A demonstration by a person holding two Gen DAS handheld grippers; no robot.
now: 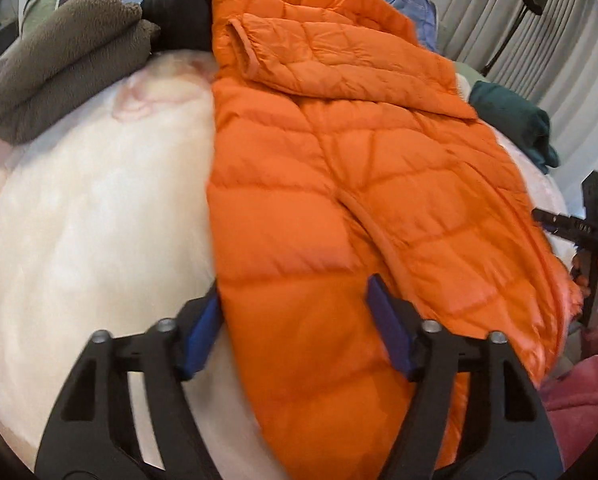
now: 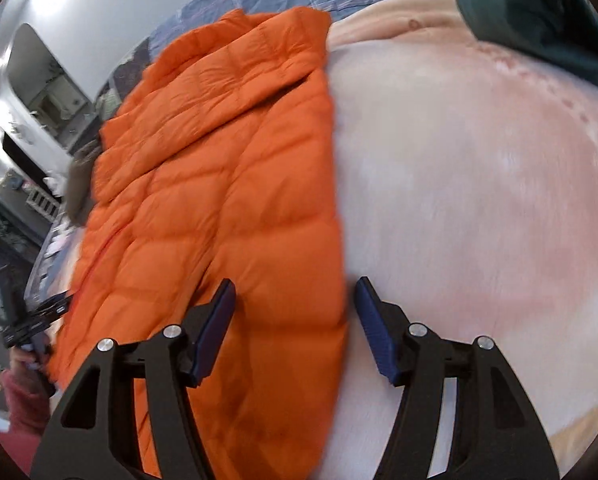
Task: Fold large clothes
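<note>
Because folded garments are already stacked at the bed's [image 1: 79,208] far left, the orange puffer jacket [image 1: 359,184] lies flat mid-bed with its sleeves laid across the body, probably ready for the lengthwise fold. Left claw [image 1: 295,312] straddles its near-left hem edge, jaws apart, gripping nothing; right claw [image 2: 295,312] straddles the right edge, likewise apart and empty.

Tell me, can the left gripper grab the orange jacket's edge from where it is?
Probably yes. The left gripper is open, straddling the near left edge of the orange jacket, with nothing lying on top there. The brown fleece sits well away.
</note>
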